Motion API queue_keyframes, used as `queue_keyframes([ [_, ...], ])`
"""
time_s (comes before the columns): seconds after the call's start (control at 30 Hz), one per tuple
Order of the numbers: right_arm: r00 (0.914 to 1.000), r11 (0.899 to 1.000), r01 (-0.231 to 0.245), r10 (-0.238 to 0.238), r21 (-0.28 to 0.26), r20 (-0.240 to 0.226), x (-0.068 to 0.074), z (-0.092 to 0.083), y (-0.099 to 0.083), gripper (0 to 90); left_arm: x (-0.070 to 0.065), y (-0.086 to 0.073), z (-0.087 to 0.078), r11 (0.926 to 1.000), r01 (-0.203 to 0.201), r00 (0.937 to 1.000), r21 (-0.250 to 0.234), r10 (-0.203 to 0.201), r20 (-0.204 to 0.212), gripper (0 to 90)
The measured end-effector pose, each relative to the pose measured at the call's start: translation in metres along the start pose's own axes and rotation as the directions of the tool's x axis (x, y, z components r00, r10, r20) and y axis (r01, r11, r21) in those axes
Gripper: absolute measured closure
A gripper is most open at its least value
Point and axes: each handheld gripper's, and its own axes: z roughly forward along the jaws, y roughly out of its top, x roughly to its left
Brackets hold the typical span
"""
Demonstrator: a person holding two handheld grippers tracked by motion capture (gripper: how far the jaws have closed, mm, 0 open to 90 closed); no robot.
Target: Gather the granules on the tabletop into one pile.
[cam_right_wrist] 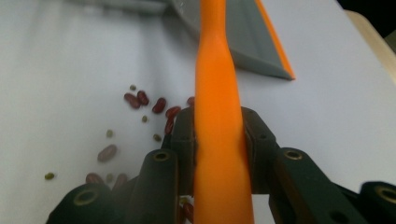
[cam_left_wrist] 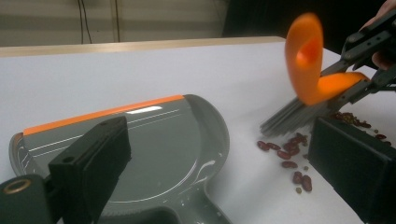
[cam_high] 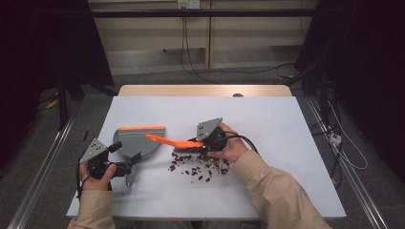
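Note:
A grey dustpan (cam_high: 143, 143) with an orange front lip lies flat on the white table (cam_high: 267, 119). My left gripper (cam_high: 125, 151) sits at its handle end. Its jaws stand wide apart over the pan (cam_left_wrist: 173, 140) and press on nothing I can see. My right gripper (cam_high: 203, 143) is shut on the orange handle of a small brush (cam_high: 167, 140), which runs up between the pads (cam_right_wrist: 187, 135). The grey bristles (cam_left_wrist: 289, 116) rest on the table among scattered red beans (cam_high: 196, 168), just right of the pan. The handle tip points toward the dustpan (cam_right_wrist: 252, 42).
Beans (cam_left_wrist: 285, 154) and a few small green ones (cam_right_wrist: 49, 176) lie loose between the brush and the table's near edge. The table's wooden far edge (cam_high: 205, 89) has cables on the floor beyond it. A metal rail (cam_high: 43, 157) runs along the left side.

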Motion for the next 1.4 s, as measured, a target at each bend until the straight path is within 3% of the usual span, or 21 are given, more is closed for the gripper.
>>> queue_keyframes([
  [0.17, 0.9986, 1.000, -0.017, 0.017, -0.016, 0.050, -0.007, -0.003, 0.001, 71.6, 0.000, 0.000, 0.001, 1.0000, 0.002, 1.0000, -0.001, -0.002, 0.001, 5.9],
  [0.37, 0.9932, 0.999, -0.040, 0.038, 0.015, 0.110, -0.017, 0.012, -0.004, 71.6, 0.000, 0.001, 0.002, 1.0000, -0.002, 1.0000, 0.002, 0.002, 0.004, 5.9],
  [0.43, 0.9937, 0.998, -0.051, 0.048, 0.027, 0.102, -0.018, 0.019, -0.006, 71.6, 0.000, 0.001, 0.002, 1.0000, 0.001, 1.0000, 0.000, -0.001, 0.004, 5.9],
  [0.47, 0.9944, 0.998, -0.063, 0.062, 0.006, 0.085, -0.017, 0.021, -0.007, 71.5, 0.001, 0.001, 0.002, 1.0000, 0.002, 1.0000, -0.001, -0.002, 0.004, 5.9],
  [0.57, 0.9969, 0.999, -0.049, 0.048, 0.021, 0.063, -0.011, 0.022, -0.003, 71.5, 0.002, 0.001, 0.001, 1.0000, 0.003, 1.0000, -0.002, -0.003, 0.002, 5.9],
  [0.93, 0.9991, 0.999, -0.040, 0.040, 0.013, -0.014, 0.008, 0.015, 0.000, 71.5, 0.002, 0.002, -0.001, 1.0000, 0.003, 1.0000, -0.009, -0.003, -0.002, 5.9],
  [1.13, 0.9988, 0.999, -0.048, 0.048, -0.014, 0.006, 0.012, 0.008, 0.005, 71.6, 0.002, 0.002, -0.002, 0.9999, 0.005, 1.0000, -0.012, -0.005, -0.005, 5.9],
  [1.27, 0.9921, 0.990, -0.117, 0.120, -0.075, 0.036, 0.011, -0.002, 0.011, 71.5, 0.002, 0.002, -0.001, 1.0000, 0.003, 1.0000, -0.008, -0.003, -0.002, 5.9],
  [1.37, 0.9768, 0.976, -0.188, 0.197, -0.108, 0.083, 0.011, -0.009, 0.014, 71.5, 0.002, 0.002, -0.001, 1.0000, 0.001, 1.0000, -0.007, -0.001, -0.002, 5.9],
  [1.4, 0.9648, 0.964, -0.232, 0.245, -0.127, 0.097, 0.011, -0.012, 0.015, 71.5, 0.002, 0.002, -0.001, 1.0000, 0.001, 1.0000, -0.007, -0.001, -0.002, 5.9],
])
